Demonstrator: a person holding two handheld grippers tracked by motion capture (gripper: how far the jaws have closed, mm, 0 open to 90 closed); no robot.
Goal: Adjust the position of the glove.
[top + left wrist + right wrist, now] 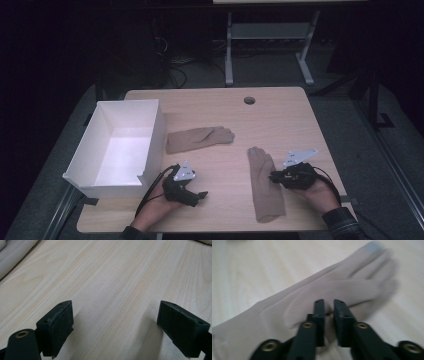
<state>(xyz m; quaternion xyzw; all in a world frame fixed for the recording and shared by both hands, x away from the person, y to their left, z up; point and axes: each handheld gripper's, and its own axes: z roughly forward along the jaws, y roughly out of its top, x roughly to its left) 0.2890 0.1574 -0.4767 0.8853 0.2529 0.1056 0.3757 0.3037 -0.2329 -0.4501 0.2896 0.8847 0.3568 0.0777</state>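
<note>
The right gripper [274, 176] lies at the edge of the near glove [263, 185], at about the middle of the glove's length. In the right gripper view the right gripper [328, 305] has its jaws drawn almost together over the near glove [317, 296], with a thin gap between them; the picture is blurred, and it cannot be told whether fabric is pinched in that gap. The glove's fingers extend ahead of the jaws and to their right, one fingertip showing a blue patch; the cuff trails back to the left.

The left gripper [201, 195] sits low over bare table [225, 220], well apart from both gloves. In its own view the left gripper [115, 315] has its jaws spread wide, with nothing between them but wood.

The far glove [199, 138] lies flat ahead of the left gripper, its cuff just beside the white box [100, 137]. The box stands ahead and to the left of that gripper.
</note>
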